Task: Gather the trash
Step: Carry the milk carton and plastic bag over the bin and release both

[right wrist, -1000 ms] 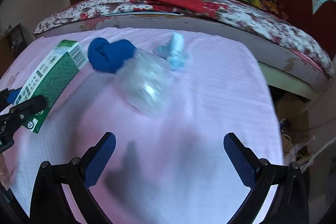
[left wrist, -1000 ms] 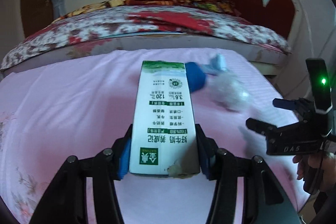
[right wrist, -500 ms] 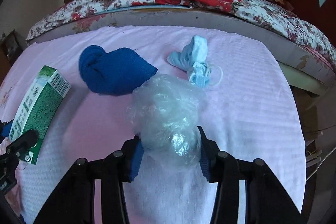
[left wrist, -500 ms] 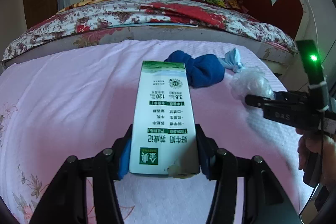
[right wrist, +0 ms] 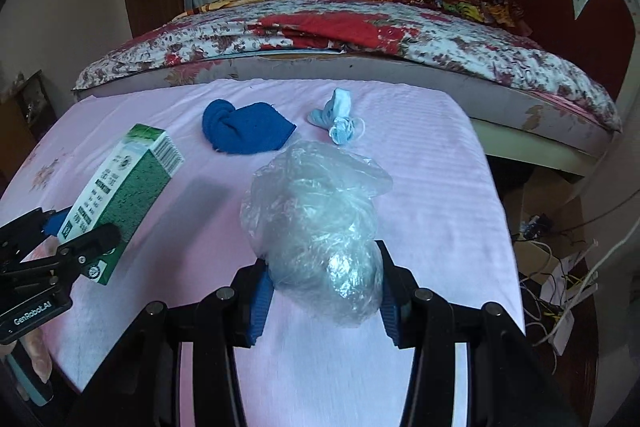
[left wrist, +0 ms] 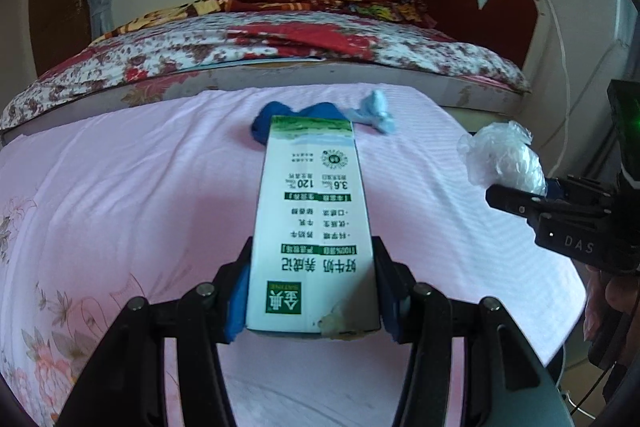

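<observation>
Clamping carton (left wrist: 312,227) in left tongs (left wrist: 312,301); bag (right wrist: 320,239) in right tongs (right wrist: 324,291).

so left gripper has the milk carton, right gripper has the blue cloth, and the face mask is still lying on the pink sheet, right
Not quite. The right gripper is shut on the crumpled clear plastic bag, not the blue cloth, which lies on the pink sheet beside the face mask; the right wrist view shows this. The left gripper does hold the milk carton.
</observation>
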Demonstrator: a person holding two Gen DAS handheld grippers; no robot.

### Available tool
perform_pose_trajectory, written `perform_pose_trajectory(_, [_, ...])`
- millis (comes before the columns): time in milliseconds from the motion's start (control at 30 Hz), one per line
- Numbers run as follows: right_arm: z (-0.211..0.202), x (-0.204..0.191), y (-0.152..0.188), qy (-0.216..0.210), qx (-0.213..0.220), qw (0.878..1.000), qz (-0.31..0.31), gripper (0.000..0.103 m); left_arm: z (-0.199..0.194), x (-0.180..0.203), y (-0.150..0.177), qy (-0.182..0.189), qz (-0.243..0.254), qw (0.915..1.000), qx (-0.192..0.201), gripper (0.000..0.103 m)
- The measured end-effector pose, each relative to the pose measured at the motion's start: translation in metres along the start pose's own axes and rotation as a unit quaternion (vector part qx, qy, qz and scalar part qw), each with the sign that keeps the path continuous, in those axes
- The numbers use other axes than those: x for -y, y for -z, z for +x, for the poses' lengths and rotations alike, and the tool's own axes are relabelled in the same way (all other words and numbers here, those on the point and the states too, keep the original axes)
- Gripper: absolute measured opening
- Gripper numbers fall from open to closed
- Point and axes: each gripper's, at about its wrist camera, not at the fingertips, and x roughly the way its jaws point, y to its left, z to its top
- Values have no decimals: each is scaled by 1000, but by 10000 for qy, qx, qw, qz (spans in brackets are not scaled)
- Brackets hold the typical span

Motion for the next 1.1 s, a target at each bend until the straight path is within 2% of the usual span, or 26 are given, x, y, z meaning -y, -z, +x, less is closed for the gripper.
perform_pose_trajectory(633, [-136, 45, 91, 376, 497, 9974, 365, 48, -51, 86, 34, 593, 527, 9968, 110, 54])
perform_pose_trajectory(1100, [-187, 102, 152, 649, 609, 9913, 969, 48, -68, 158, 48, 935, 1134, 9890, 149, 54])
